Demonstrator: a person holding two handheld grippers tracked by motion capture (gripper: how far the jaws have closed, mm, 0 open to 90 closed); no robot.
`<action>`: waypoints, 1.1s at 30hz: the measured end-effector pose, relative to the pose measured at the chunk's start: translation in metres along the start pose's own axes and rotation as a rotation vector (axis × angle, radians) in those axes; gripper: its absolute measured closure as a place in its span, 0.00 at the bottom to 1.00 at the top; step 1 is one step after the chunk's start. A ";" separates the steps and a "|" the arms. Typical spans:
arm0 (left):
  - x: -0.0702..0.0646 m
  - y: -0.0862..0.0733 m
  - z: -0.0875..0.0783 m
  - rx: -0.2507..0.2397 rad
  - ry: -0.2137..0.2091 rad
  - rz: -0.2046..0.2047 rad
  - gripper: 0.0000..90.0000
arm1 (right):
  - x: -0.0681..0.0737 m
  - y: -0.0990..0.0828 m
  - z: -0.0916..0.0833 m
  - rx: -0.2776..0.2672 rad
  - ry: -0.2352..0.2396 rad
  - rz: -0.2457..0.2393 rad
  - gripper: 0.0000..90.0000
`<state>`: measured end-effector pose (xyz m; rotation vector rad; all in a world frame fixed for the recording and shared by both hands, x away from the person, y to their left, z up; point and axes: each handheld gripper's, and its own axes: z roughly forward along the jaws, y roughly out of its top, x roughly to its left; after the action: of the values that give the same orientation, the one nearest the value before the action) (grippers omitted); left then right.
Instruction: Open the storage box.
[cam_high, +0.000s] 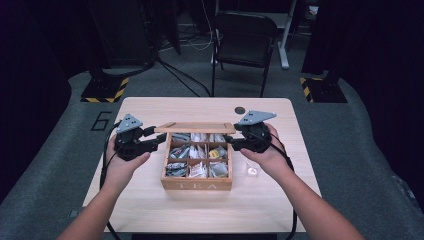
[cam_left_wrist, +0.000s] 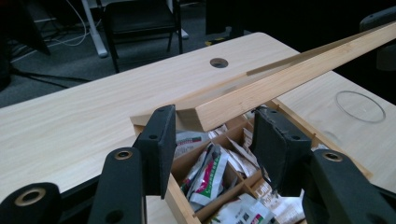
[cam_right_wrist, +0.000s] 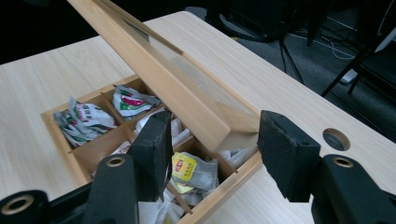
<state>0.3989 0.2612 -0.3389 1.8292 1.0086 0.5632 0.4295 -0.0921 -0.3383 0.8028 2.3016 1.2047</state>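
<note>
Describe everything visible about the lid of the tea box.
The lid is a light wooden frame around a clear pane, hinged at the box's far edge and raised partway, slanting up over the compartments of tea bags. The left gripper brackets its left corner and the right gripper its right; whether their fingers press it is unclear.

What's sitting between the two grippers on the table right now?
In the high view, the open wooden tea box, filled with tea bags, lies between the left gripper and right gripper. Its raised lid spans the gap from one to the other.
</note>
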 end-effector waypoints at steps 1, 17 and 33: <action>0.000 0.001 0.000 0.001 0.000 -0.002 0.56 | -0.002 0.000 0.001 0.003 0.002 0.009 0.50; 0.003 0.012 0.005 -0.007 0.019 0.035 0.55 | -0.023 0.008 0.003 0.004 0.040 0.073 0.64; 0.012 0.010 0.029 0.008 0.067 0.019 0.55 | -0.033 0.021 0.005 0.022 0.058 0.109 0.64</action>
<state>0.4308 0.2542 -0.3438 1.8395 1.0398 0.6361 0.4631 -0.1015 -0.3203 0.9238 2.3483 1.2667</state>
